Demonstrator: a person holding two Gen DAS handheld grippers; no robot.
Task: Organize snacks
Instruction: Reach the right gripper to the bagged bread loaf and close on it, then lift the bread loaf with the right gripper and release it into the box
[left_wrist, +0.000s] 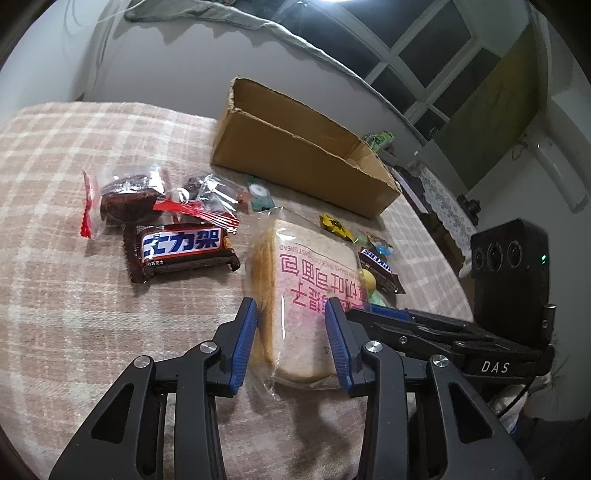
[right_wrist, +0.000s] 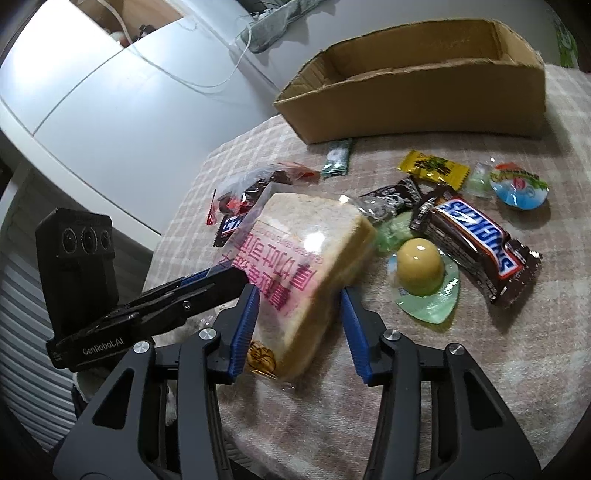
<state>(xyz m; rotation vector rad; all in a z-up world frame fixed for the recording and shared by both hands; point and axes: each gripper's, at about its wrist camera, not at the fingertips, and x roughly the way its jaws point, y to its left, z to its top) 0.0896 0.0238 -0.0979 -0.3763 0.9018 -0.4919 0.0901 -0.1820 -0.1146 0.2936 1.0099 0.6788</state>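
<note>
Both grippers straddle the bagged bread (left_wrist: 306, 291): left gripper (left_wrist: 291, 343) and right gripper (right_wrist: 299, 332) are each wide open, gripping nothing. The cardboard box (right_wrist: 424, 103) sits far behind.

A beige-and-white plaid cloth (left_wrist: 55, 155) lies under a plain brown cardboard box (right_wrist: 424, 99), pale toast bread with pink lettering (left_wrist: 306, 280), a brown, blue and white Snickers bar (right_wrist: 476, 240), a yellow candy wrapper (right_wrist: 432, 168) and blue-padded black fingers (left_wrist: 243, 343).
</note>
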